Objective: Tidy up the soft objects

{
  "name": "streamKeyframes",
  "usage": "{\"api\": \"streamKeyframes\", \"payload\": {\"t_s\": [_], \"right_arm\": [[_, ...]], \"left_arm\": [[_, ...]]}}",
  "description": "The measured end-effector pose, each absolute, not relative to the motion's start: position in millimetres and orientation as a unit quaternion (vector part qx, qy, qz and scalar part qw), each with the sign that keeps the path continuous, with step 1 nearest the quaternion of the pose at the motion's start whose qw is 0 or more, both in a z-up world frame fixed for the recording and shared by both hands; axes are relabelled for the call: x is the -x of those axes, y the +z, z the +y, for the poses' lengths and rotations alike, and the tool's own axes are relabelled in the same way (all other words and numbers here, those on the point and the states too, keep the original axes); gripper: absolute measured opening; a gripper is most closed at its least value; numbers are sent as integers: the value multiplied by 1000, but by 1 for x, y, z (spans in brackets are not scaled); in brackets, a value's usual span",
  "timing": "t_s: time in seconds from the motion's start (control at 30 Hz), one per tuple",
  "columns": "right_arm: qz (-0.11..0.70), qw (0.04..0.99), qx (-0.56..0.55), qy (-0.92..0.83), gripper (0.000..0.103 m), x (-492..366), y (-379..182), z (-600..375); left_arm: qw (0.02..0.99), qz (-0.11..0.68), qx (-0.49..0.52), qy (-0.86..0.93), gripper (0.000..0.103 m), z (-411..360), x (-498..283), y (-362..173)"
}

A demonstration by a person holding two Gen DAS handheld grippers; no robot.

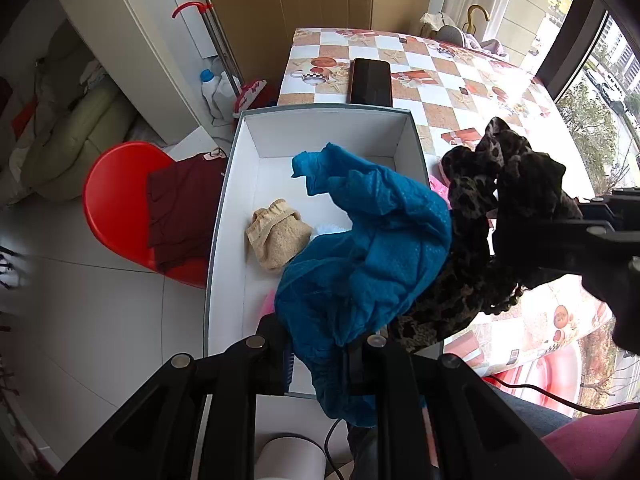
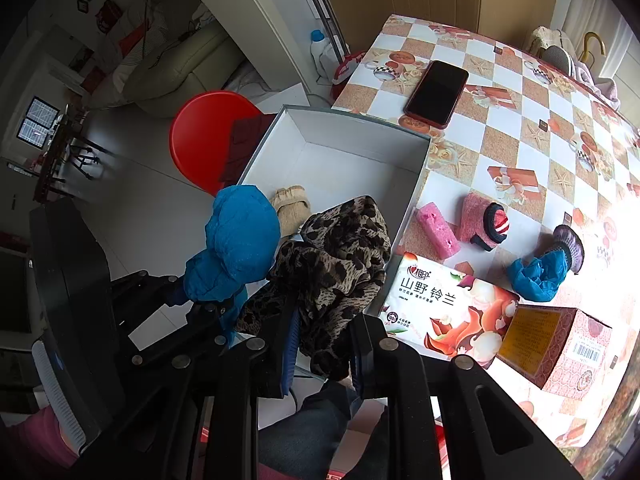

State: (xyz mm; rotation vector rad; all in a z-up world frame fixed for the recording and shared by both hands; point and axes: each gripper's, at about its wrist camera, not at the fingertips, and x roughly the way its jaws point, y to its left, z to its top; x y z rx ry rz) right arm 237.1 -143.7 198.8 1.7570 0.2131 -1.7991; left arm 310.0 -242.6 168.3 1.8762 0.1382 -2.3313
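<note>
Here the left gripper (image 1: 320, 354) is clamped on a teal mesh cloth (image 1: 360, 248), which bunches up ahead of its fingers and hangs over the near end of the open white box (image 1: 224, 208). The right gripper (image 2: 324, 344) pinches a leopard-print scarf (image 2: 340, 256) that spills forward from between its fingers, just beside the teal bundle and over the box's near corner. Both fabrics look thin, light and limp, so I judge they will sag and trail from wherever they are held; a hold near the gathered middle should keep loose ends from catching the box rim. Beyond the left gripper a beige knitted piece (image 1: 278, 236) lies on the box floor. To the right of the right gripper, on the checked worktop (image 2: 520, 128), wait a pink sponge (image 2: 436, 228) and a striped sock (image 2: 486, 222)
</note>
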Motion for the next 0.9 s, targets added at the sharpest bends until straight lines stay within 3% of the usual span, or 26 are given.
{"api": "streamKeyframes", "payload": {"t_s": [0.9], "right_arm": [[81, 303, -665, -678, 23, -236, 196, -145]], "left_arm": [[69, 46, -628, -773, 19, -244, -309, 167]]}}
